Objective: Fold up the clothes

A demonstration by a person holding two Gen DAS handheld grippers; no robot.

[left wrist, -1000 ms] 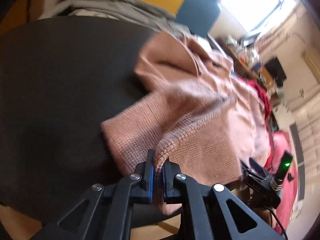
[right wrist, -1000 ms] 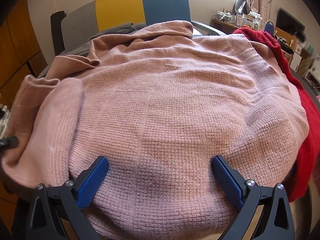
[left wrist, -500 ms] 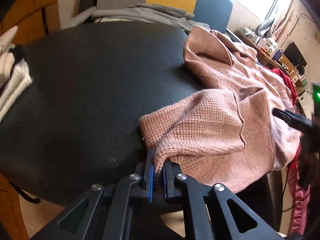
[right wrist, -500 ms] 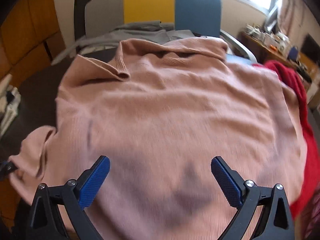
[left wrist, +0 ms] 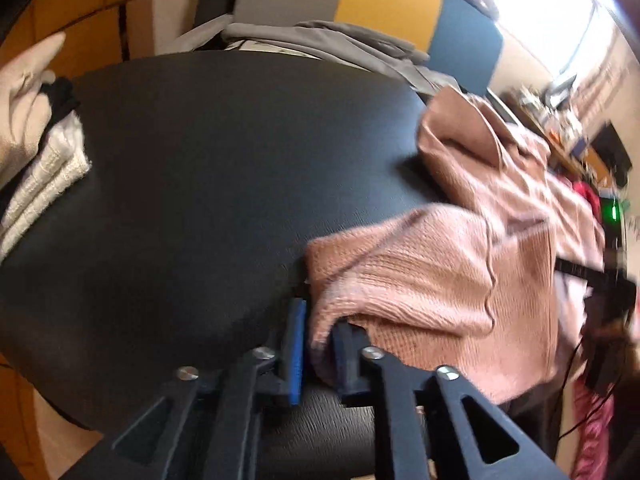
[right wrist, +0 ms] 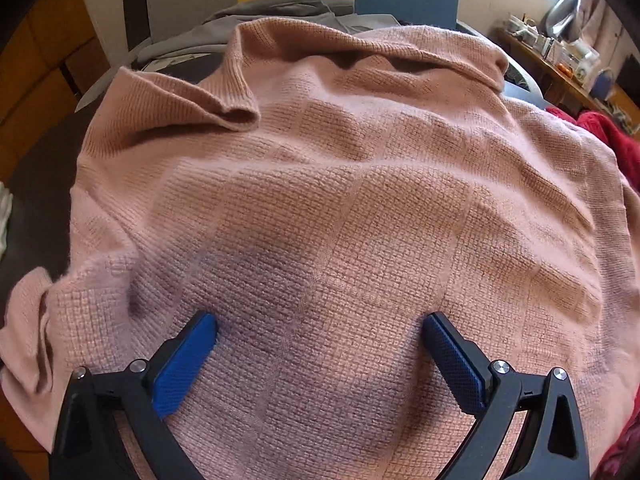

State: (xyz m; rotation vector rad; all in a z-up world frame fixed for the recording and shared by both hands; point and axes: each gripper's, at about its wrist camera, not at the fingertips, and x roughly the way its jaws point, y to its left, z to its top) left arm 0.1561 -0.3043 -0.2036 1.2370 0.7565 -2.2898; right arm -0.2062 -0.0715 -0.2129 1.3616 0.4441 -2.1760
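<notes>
Left wrist view: soft pink waffle-knit sweater (left wrist: pixel 460 264) sprawls limp over the round black leather surface (left wrist: pixel 200 184).
Light and floppy, best gripped at hems or cuffs; left claw (left wrist: pixel 320 340) pinches a sleeve edge, right claw (right wrist: pixel 320 344) hovers spread wide.

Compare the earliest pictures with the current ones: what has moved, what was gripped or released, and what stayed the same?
The left gripper has drawn a pinched fold of the pink knit sweater leftward across the black table, and its jaws look slightly parted now. Folded pale clothes have come into view. The right gripper stays open over the sweater; nothing was fully released.
</notes>
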